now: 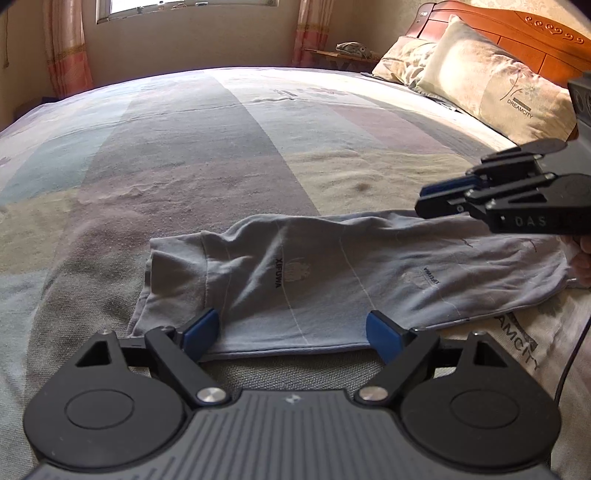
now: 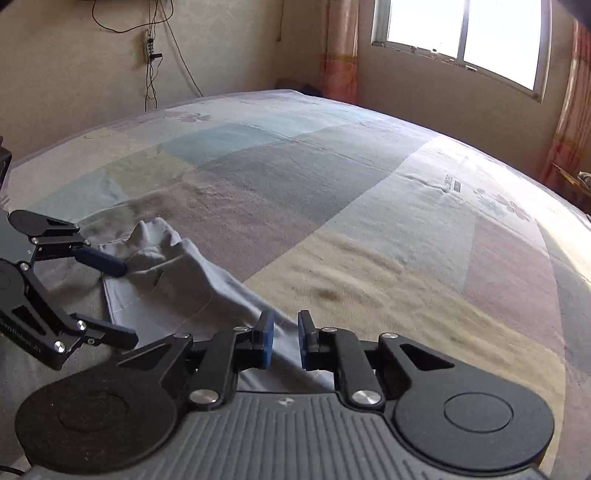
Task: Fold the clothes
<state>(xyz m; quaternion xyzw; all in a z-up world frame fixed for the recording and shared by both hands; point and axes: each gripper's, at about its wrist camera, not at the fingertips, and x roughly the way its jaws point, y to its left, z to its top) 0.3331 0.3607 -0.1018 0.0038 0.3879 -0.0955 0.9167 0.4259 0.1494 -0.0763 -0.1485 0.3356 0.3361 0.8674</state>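
Note:
A grey garment (image 1: 332, 273) with small printed logos lies folded into a long strip across the patchwork bedspread (image 1: 184, 147). My left gripper (image 1: 293, 328) stands wide open at the strip's near hem, one blue pad on each side of its middle section, neither pressing the cloth. In the right wrist view the left gripper (image 2: 122, 302) straddles the bunched end of the garment (image 2: 177, 288). My right gripper (image 1: 423, 201) hovers just above the strip's right end. Its pads (image 2: 267, 339) are a narrow gap apart, with cloth showing below them but nothing pinched.
Two patterned pillows (image 1: 491, 85) lean on a wooden headboard (image 1: 517, 33) at the far right. A black cable (image 1: 569, 362) trails over the bed's near right edge. Part of a hand (image 1: 583, 258) shows behind the right gripper. A window (image 2: 461, 37) and curtains stand beyond the bed.

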